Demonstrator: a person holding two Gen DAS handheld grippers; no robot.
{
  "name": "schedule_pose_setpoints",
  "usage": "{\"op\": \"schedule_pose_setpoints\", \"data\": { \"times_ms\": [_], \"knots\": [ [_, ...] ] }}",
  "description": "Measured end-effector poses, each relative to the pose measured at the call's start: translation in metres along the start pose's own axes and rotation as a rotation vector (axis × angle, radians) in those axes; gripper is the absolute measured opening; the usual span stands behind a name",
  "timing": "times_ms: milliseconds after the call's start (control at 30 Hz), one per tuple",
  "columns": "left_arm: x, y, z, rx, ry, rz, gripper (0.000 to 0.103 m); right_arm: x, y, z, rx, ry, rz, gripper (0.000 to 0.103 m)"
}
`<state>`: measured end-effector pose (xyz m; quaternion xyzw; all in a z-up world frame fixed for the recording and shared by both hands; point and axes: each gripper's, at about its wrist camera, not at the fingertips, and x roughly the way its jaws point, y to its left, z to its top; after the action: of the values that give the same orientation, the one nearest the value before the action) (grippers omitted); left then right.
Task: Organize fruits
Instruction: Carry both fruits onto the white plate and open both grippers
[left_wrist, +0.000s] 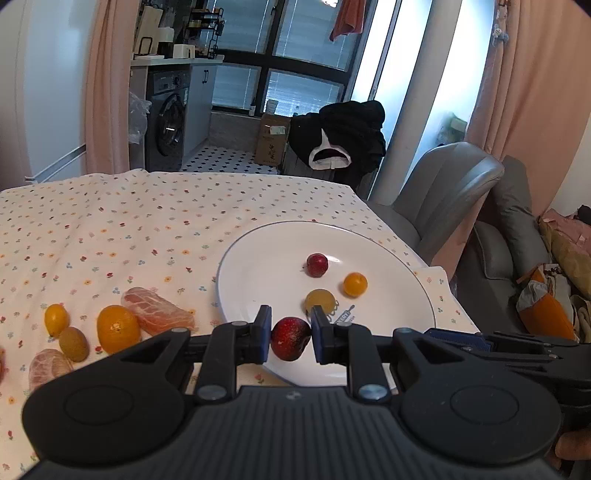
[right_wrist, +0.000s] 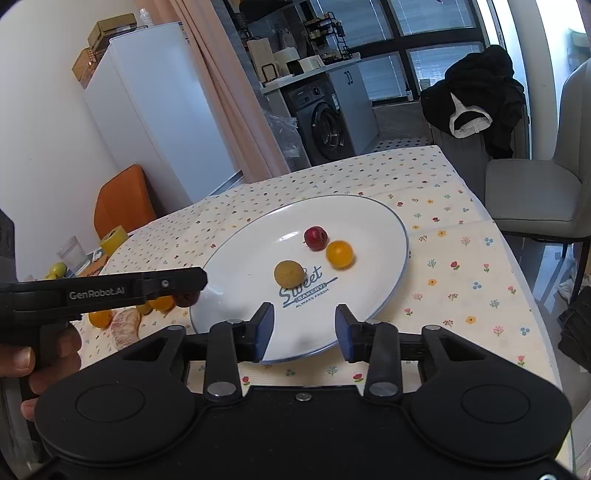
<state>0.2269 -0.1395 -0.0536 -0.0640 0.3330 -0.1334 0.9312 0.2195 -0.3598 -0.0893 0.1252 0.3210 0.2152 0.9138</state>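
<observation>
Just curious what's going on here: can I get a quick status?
Left gripper shut on red fruit, at white plate rim. Right gripper open, empty, over plate. Three fruits already plated; nothing in the way.

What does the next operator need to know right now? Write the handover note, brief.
Left claw: shut on a dark red round fruit, held at the near-left rim of the white ceramic plate.
Right claw: open, empty, over the plate's near edge.
Done: on the plate lie a small red fruit, a small orange fruit and a yellow-green round fruit.
Left: set down the held fruit, then bring the oranges, peeled citrus pieces and other small fruits from the floral tablecloth.
</observation>
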Motion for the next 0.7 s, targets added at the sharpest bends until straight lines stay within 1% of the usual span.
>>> {"op": "schedule_pose_setpoints", "data": {
  "times_ms": [67,167,233,300,367,433,500,600,633,700],
  "knots": [
    [0.001,-0.001,0.000,-0.001,0.001,-0.011,0.021,0.000,0.000,0.000,-0.003,0.002,0.003,0.040],
    [0.001,-0.003,0.002,-0.001,-0.004,-0.006,0.021,0.000,0.001,0.001,-0.006,0.002,0.007,0.042],
    [-0.001,-0.002,0.003,-0.017,-0.010,-0.008,0.025,-0.001,0.001,0.000,-0.005,0.001,0.011,0.044],
    [-0.002,0.000,0.005,-0.028,-0.007,-0.013,0.025,-0.001,0.002,0.000,-0.007,0.000,0.014,0.046],
    [-0.006,0.002,0.005,-0.029,-0.005,-0.001,0.028,0.000,0.003,0.000,-0.007,0.001,0.018,0.048],
    [-0.010,0.006,0.004,-0.031,-0.005,0.011,0.034,0.002,0.005,0.000,-0.003,0.001,0.022,0.052],
    [-0.015,0.010,0.003,-0.039,-0.009,0.025,0.046,0.004,0.008,0.000,-0.003,-0.001,0.021,0.060],
    [-0.024,0.015,0.000,-0.037,-0.031,0.049,0.057,0.006,0.012,0.001,-0.002,-0.009,0.017,0.070],
    [-0.027,0.017,-0.001,-0.034,-0.038,0.063,0.059,0.006,0.014,0.001,-0.004,-0.009,0.018,0.071],
    [-0.033,0.020,-0.002,-0.029,-0.054,0.091,0.069,0.007,0.017,0.001,-0.009,-0.010,0.016,0.075]
  ]
}}
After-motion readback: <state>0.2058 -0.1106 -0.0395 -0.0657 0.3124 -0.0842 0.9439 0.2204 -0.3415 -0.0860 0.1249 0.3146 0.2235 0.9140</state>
